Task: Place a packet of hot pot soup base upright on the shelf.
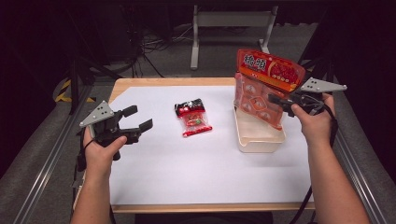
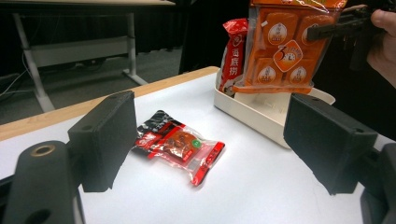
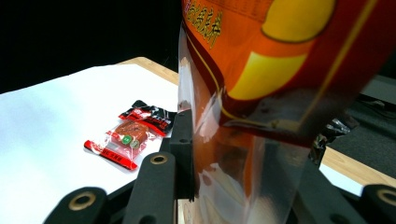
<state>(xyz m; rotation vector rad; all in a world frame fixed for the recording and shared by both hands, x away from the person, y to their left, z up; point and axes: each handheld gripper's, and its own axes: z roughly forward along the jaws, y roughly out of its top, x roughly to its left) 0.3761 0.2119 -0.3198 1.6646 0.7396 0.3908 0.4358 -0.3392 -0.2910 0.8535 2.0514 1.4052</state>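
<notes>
Behind orange bag [image 1: 261, 88], tray [image 1: 259, 140] partly hidden; second packet apparently inside.

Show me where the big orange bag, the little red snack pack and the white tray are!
big orange bag [image 1: 270, 70], high view, on its printed top.
little red snack pack [image 2: 180, 143], left gripper view, on its clear middle.
white tray [image 1: 259, 141], high view, on its near wall.

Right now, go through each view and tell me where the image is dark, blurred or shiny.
High view: white table sheet evenly lit, surroundings near black, whole picture soft. Left gripper view: small red packet fairly sharp, with glints on its clear wrap; the near jaws are soft. Right gripper view: orange bag pressed close to the lens, blurred, its clear lower part reflective; background black.
</notes>
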